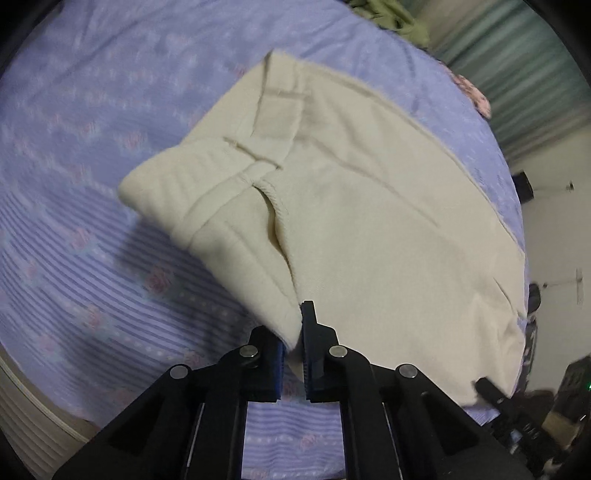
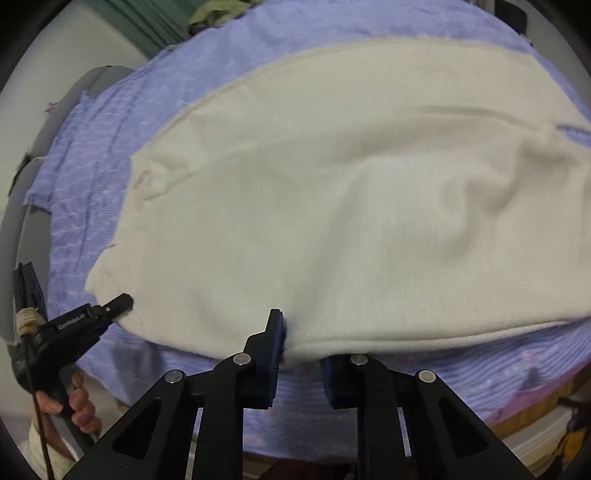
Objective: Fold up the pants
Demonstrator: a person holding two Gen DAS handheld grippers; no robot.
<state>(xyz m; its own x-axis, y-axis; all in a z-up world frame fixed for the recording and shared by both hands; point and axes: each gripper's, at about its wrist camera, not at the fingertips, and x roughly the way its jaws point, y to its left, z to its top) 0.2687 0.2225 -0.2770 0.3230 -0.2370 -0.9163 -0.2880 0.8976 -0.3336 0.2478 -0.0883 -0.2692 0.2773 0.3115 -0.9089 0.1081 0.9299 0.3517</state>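
Note:
Cream pants lie on a bed with a lilac striped sheet. The waistband end with belt loops sits at the upper left of the left wrist view. My left gripper is shut on the near edge of the pants by the waistband side. In the right wrist view the pants spread across the sheet. My right gripper is shut on the near folded edge of the pants; its right finger is under the cloth. The left gripper shows at the left, gripping the cloth corner.
The bed's near edge runs along the bottom right. A green curtain and an olive garment lie beyond the far side of the bed. A grey chair back stands at the left.

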